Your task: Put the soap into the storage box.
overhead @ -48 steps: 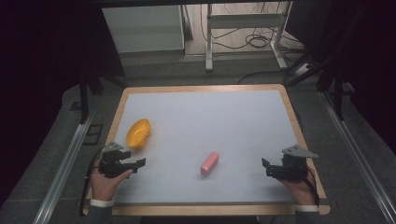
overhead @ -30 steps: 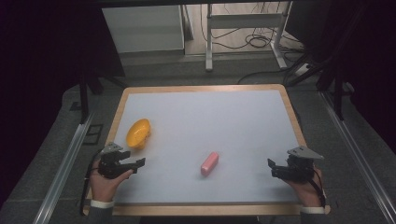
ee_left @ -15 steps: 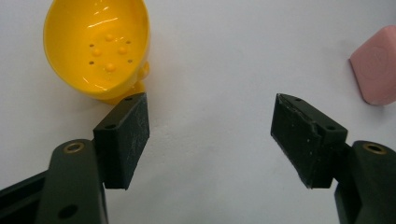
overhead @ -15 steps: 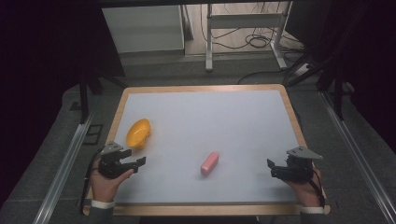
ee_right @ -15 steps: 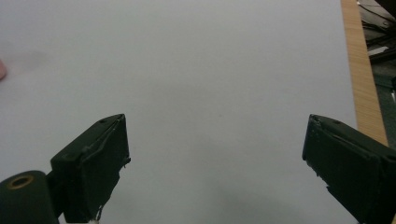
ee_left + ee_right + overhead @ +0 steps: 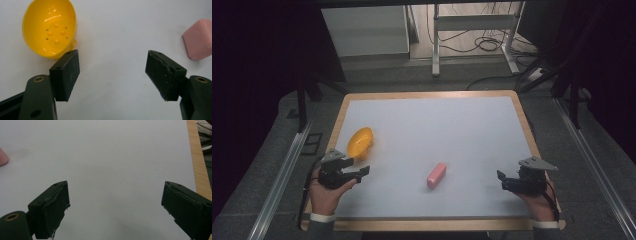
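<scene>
Both hands rest low at the near edge of the table [image 6: 432, 100], forearms coming in from the near side, each holding a gripper level and pointed inward over the white surface. The left gripper [image 6: 362, 171] sits at the near left, its tip aimed right; its jaws have just been closing a little, yet they stand spread wide with nothing between them — bare table shows in the gap in the left gripper view [image 6: 112, 72]. The yellow bowl [image 6: 360, 142] lies tipped on its side just beyond that gripper, close to its far jaw but not touching it, its dimpled inside turned toward the camera [image 6: 50, 27]. The pink block [image 6: 436, 175] lies near the middle of the table, nearer the front, well apart from both tools and roughly between them. The right gripper [image 6: 502, 180] sits at the near right, jaws likewise spread and empty [image 6: 115, 205], pointing left toward the block.
</scene>
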Demonstrator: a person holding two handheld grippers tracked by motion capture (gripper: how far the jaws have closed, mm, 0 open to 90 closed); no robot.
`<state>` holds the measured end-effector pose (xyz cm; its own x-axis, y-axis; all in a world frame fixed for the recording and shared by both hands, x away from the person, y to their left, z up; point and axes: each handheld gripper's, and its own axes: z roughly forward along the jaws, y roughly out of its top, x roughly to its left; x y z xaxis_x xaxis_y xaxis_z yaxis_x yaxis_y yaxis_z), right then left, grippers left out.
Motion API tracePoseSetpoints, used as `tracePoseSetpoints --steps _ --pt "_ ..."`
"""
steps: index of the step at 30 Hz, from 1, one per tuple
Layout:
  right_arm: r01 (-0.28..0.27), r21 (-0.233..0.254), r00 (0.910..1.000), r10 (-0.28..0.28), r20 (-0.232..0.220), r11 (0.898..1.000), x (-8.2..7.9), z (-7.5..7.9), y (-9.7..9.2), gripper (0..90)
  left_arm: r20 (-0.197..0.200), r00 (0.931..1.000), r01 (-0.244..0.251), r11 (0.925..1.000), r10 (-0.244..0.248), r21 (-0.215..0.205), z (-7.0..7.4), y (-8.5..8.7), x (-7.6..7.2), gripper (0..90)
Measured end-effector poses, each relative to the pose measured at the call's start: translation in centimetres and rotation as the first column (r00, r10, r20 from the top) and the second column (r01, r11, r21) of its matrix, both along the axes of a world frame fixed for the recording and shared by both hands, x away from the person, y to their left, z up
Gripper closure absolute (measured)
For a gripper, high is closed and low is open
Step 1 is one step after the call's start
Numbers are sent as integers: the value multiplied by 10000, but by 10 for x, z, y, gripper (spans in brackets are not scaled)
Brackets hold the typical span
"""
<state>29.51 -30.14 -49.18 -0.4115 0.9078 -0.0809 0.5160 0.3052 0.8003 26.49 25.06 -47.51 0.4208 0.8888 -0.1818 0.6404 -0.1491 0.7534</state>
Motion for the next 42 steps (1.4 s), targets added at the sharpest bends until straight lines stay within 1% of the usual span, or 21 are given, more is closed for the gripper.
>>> tracePoseSetpoints --steps 3,9,11,14,17,20,22,24,27,28,29,34,39,42 --pt "14 -65 9999 -13 128 10000 -2 1 0 79 -3 10000 54 10000 -54 45 4 -1 1 273" --pt "-17 -96 9999 19 129 10000 -4 1 0 79 58 9999 115 9999 -115 87 10 -5 3 273" --pt "7 -154 10000 -6 72 9999 -4 0 -1 79 53 9998 183 9996 -184 215 13 -8 4 268" --pt "89 -176 9998 -86 154 9998 -4 0 -1 80 -8 9996 266 9995 -266 193 15 -11 6 262" --pt "95 -148 9998 -92 188 9998 -4 1 -2 80 4 9996 267 9993 -267 269 18 -13 8 262" --pt "88 -153 9998 -86 180 9998 -4 1 -2 80 56 9996 270 9990 -272 361 20 -15 8 262" --pt "70 -155 9999 -67 149 9999 -4 0 -2 80 58 9989 461 9974 -465 557 23 -20 10 261" --pt "56 -197 9999 -53 151 9998 -4 0 -2 80 63 9987 499 9970 -503 600 25 -23 11 261" --pt "206 -268 9991 -196 382 9994 -5 1 -1 82 -42 9983 575 9958 -573 716 26 -26 14 261" --pt "196 -253 9991 -186 380 9995 -5 2 -2 82 -42 9983 575 9958 -573 716 26 -26 14 260" --pt "234 -197 9991 -227 358 9995 -5 2 -2 82 -157 9974 711 9941 -700 815 27 -28 15 259" --pt "287 -184 9993 -282 248 9994 -4 1 -4 82 -178 9959 895 9916 -883 934 29 -34 18 259" --pt "279 -250 9995 -275 163 9993 -4 0 -4 82 -277 9950 982 9902 -959 992 29 -38 21 258" --pt "329 -269 9994 -327 84 9991 -3 -1 -5 82 -322 9936 1111 9881 -1082 1063 30 -41 22 261"
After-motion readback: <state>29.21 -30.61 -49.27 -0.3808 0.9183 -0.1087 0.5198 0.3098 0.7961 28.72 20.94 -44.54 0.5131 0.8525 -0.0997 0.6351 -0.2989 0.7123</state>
